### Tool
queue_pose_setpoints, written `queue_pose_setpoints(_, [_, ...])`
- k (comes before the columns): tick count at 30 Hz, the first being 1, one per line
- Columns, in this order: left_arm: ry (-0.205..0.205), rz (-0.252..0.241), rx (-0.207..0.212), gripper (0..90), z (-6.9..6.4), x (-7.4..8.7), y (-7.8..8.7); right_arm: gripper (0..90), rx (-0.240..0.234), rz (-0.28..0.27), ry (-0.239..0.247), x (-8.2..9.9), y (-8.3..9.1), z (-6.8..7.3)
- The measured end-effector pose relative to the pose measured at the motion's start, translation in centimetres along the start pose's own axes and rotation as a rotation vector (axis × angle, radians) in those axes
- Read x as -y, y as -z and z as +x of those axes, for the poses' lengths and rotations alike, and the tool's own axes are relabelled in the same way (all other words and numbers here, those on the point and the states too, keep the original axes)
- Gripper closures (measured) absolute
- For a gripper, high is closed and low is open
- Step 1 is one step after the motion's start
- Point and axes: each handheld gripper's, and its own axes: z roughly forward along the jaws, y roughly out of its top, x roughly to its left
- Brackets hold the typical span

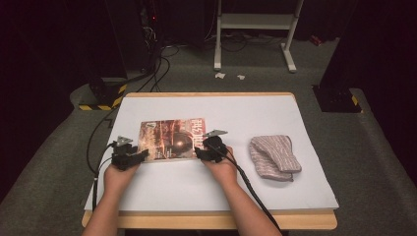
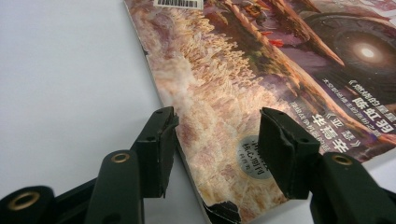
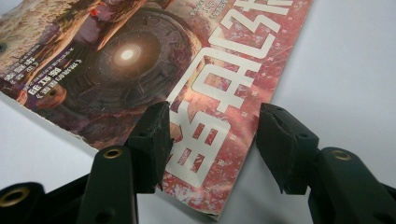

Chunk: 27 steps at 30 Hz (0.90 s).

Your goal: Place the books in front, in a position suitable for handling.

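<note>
A magazine [image 1: 172, 138] with a reddish-brown cover lies flat on the white table sheet [image 1: 162, 189], left of centre. My left gripper [image 1: 142, 155] is at its near left corner, jaws open, with the corner of the magazine [image 2: 224, 107] lying under the gap between them. My right gripper [image 1: 200, 151] is at the near right corner, also open, straddling the corner of the magazine [image 3: 205, 93] with large white characters. In both gripper views the pads stand apart and do not press on the cover.
A folded grey-pink knitted cloth [image 1: 273, 156] lies on the sheet to the right of the magazine. Beyond the table's far edge are a white metal stand [image 1: 255, 29] and cables on the dark floor.
</note>
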Motion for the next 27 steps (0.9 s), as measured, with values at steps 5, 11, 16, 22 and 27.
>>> queue_pose_setpoints(5, [-0.051, -0.007, 0.056, 47.4, -2.9, 1.1, 0.7, 45.1, 0.019, 0.004, -0.006, 2.3, 2.8, -0.7])
queue_pose_setpoints(11, [-0.126, 0.016, 0.123, 48.7, -6.5, 2.4, 2.1, 45.2, 0.045, 0.004, -0.008, 6.0, 7.0, -1.5])
queue_pose_setpoints(16, [-0.187, 0.017, 0.138, 48.9, -8.3, 3.2, 3.1, 45.3, 0.045, -0.006, -0.008, 8.0, 9.0, -1.6])
queue_pose_setpoints(22, [-0.189, -0.012, 0.146, 48.7, -8.3, 3.6, 3.2, 38.6, 0.043, -0.037, 0.037, 9.3, 10.9, -1.5])
queue_pose_setpoints(27, [-0.167, -0.003, 0.177, 49.6, -8.0, 3.6, 3.1, 36.5, 0.031, -0.042, 0.052, 9.4, 11.8, -1.3])
